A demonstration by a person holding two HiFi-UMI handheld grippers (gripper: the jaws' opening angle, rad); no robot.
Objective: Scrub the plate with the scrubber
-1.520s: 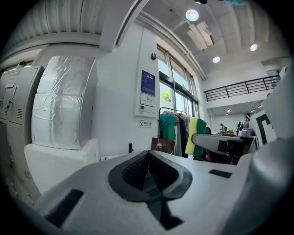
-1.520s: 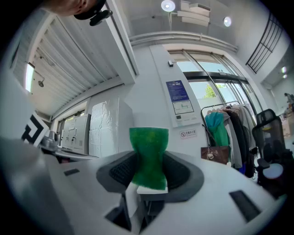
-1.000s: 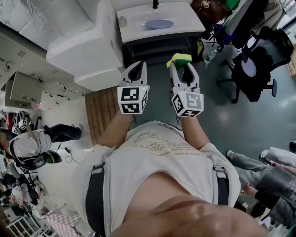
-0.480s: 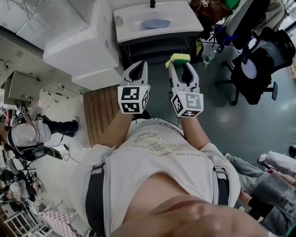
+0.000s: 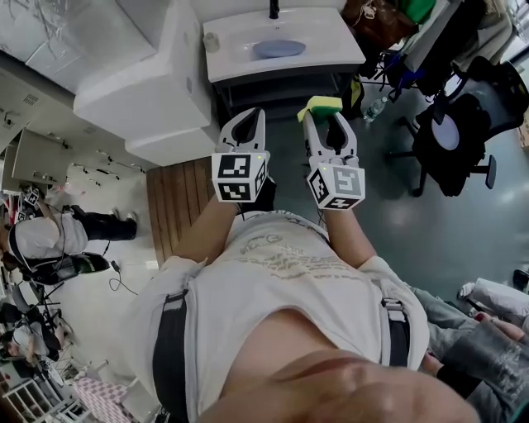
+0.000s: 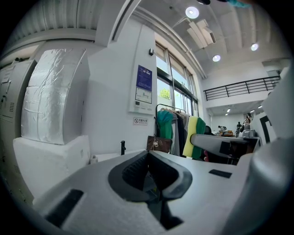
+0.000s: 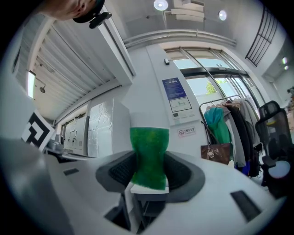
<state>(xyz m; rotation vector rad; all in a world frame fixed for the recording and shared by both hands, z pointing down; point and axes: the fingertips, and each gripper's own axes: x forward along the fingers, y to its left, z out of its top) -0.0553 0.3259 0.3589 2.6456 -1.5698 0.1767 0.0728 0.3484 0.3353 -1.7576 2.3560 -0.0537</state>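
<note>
1. The right gripper [image 5: 322, 117] is clamping the scrubber [image 5: 321, 105], a yellow sponge with a green scouring face.
2. In the right gripper view, the pads [image 7: 120, 170] are pressing on the sponge from both sides. The sponge is pinching into a narrow waist between them and sticking out past the tips, green face toward the camera.
3. The left gripper [image 5: 253, 114] is carrying nothing. In the left gripper view its jaws are meeting at the tips, with only a bare hollow behind them.
4. The person [image 5: 281, 306] is holding both grippers side by side in front of the chest. They are close together but not touching, and both are pointing toward the counter [image 5: 331, 33].
5. The plate [image 5: 278, 49], pale blue, is lying flat near the middle of that white counter. It is well apart from both grippers, and nothing is touching it.
6. A small pale cup [image 5: 212, 40] is standing near the counter's left edge, and a black tap [image 5: 273, 8] is rising at its far edge.
7. Large white blocks [image 5: 140, 83], one wrapped in shiny film, are sitting to the left of the counter.
8. A slatted wooden mat [image 5: 178, 194] is lying on the floor below the blocks.
9. A black office chair [image 5: 450, 124] is standing on the grey floor to the right.
</note>
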